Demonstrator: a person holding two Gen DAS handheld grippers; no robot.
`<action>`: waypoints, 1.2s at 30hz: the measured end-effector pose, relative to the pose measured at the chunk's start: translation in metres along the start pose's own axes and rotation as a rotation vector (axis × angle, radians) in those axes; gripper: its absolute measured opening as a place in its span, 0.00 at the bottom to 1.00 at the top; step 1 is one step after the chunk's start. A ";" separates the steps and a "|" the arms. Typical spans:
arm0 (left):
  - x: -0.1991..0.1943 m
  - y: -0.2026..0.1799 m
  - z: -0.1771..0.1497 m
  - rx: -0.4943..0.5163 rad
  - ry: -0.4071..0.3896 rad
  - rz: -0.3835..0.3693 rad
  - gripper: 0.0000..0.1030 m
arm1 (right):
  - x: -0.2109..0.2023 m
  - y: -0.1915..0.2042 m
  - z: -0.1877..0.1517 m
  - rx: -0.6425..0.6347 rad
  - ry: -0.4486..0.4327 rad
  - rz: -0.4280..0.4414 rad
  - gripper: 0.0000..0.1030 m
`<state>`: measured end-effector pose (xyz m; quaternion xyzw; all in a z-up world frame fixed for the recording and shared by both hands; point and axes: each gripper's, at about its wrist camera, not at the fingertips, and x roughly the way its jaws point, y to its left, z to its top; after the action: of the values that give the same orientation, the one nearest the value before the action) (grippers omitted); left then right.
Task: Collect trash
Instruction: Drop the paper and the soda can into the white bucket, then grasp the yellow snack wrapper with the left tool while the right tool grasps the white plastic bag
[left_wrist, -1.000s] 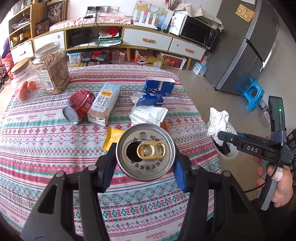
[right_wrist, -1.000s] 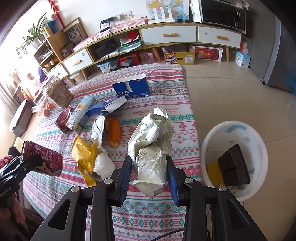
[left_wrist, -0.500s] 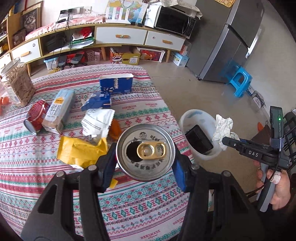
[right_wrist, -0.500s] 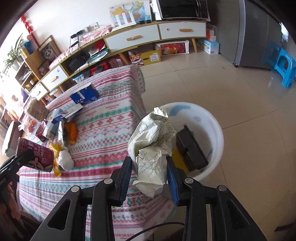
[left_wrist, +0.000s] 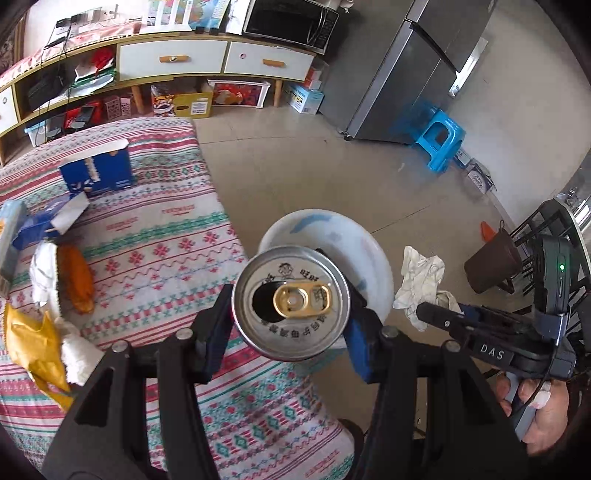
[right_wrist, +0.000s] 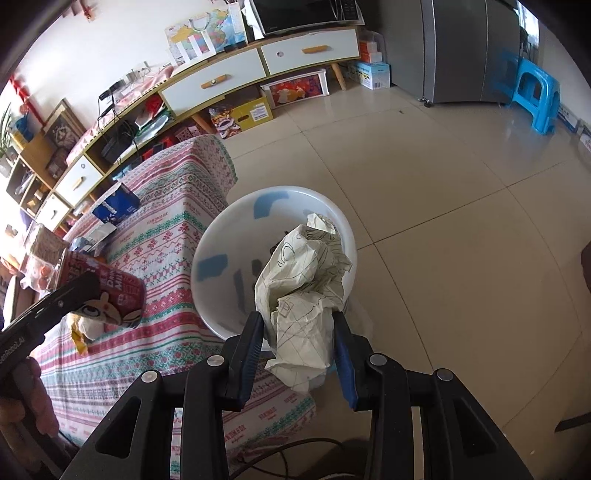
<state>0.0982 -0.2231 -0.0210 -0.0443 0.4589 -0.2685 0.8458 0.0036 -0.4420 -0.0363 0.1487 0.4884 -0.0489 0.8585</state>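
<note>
1. Both tools have swung away from the tabletop (left_wrist: 173, 236) toward the one white bin (right_wrist: 221, 236) since a second ago; the bin now fills the middle of the right wrist view.
2. One left tool (left_wrist: 291, 325) is clamped on one opened drink can (left_wrist: 290, 302), its top facing the camera, held in front of the bin (left_wrist: 365, 266) and over the tabletop's edge nearest the bin.
3. One right tool (right_wrist: 299, 347) is clamped on one crumpled paper wad (right_wrist: 306, 288), which hangs above the bin's mouth.
4. Inside the bin something dark shows behind the paper; what it is cannot be told.
5. On the tabletop, away from the bin, lie one blue carton (left_wrist: 98, 171) standing upright, one flattened blue box (left_wrist: 48, 219), one orange wrapper (left_wrist: 75, 277), one white wrapper (left_wrist: 44, 273) just beside it, and one yellow bag (left_wrist: 33, 343).
6. One blue stool (right_wrist: 535, 99) stands on the floor well beyond the bin, beside one grey refrigerator (right_wrist: 469, 48).
</note>
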 end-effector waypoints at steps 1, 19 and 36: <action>0.006 -0.004 0.002 0.002 0.004 -0.006 0.55 | 0.001 0.001 0.000 0.000 0.001 -0.001 0.37; 0.037 -0.015 0.012 0.022 -0.032 0.026 0.74 | 0.005 -0.002 0.004 0.013 -0.001 -0.013 0.38; -0.052 0.057 -0.006 0.082 -0.054 0.216 0.81 | 0.021 0.030 0.016 -0.030 0.018 -0.033 0.39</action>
<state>0.0942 -0.1479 -0.0032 0.0328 0.4269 -0.1933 0.8828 0.0347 -0.4171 -0.0403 0.1281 0.4991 -0.0545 0.8553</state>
